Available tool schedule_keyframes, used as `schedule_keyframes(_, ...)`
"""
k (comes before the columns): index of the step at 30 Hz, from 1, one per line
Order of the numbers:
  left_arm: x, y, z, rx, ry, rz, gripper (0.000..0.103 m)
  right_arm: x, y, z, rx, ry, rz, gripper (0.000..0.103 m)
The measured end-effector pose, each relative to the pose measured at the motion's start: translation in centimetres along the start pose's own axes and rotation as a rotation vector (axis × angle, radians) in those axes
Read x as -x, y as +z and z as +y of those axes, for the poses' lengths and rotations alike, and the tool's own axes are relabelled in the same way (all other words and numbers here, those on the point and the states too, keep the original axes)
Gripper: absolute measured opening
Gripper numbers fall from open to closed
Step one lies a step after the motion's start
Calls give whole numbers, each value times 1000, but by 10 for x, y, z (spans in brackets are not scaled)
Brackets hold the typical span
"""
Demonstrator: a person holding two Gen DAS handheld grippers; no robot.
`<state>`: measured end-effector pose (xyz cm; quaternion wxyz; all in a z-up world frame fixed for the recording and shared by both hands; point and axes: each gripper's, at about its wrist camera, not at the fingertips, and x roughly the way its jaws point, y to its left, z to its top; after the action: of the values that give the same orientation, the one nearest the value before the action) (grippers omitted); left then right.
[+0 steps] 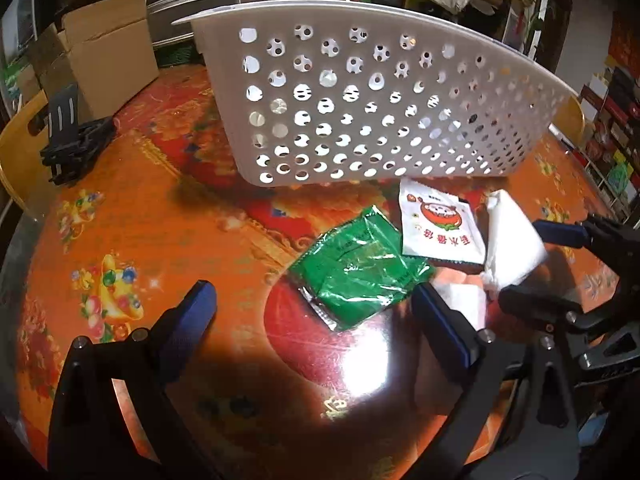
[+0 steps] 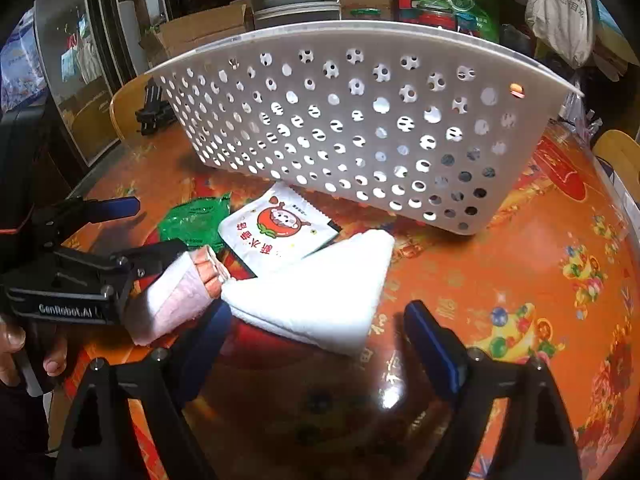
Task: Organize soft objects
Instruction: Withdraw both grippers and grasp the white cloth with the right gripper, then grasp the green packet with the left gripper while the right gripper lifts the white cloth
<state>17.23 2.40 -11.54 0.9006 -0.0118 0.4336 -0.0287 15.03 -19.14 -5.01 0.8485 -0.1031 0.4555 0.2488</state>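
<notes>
A white perforated basket [image 1: 360,100] [image 2: 360,128] stands on the orange patterned table [image 1: 160,220]. In front of it lie a green foil packet [image 1: 360,272] [image 2: 196,220], a white sachet with a red cartoon print [image 1: 436,224] [image 2: 276,232], a folded white cloth [image 1: 512,240] [image 2: 320,292] and a pink cloth [image 2: 172,296] [image 1: 460,296]. My left gripper [image 1: 316,308] [image 2: 156,228] is open wide, low over the table, with the green packet just ahead between its fingers. My right gripper [image 2: 320,332] [image 1: 520,260] is open astride the white cloth; its right finger stands clear of the cloth.
A cardboard box [image 1: 104,56] and a black folding stand [image 1: 76,140] sit at the table's far left. Wooden chair backs [image 1: 16,152] [image 2: 620,152] ring the table. Stacked drawers and bags crowd behind the basket. A hand [image 2: 12,352] holds the left gripper.
</notes>
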Motion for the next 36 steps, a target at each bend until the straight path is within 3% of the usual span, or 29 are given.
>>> schedule_keyframes(7,-1,3,-1,-28,-10,13,97,-2,2,8,39,-13,-5,74)
schedule_keyframes(14,-5,9,0,-30,-35,21,97,8,-1,7,51,-17,-40,41)
schedule_keyframes(17,-8,10,0,-26,-55,32,97,16,-4,2,35,0,-54,34)
schedule_keyframes(22,-12,11,-6,-31,-85,41,97,29,-11,-7,14,13,-70,32)
schedule_keyframes(36,-18,18,-28,-104,-59,45,95,43,-16,-23,-26,20,-90,32)
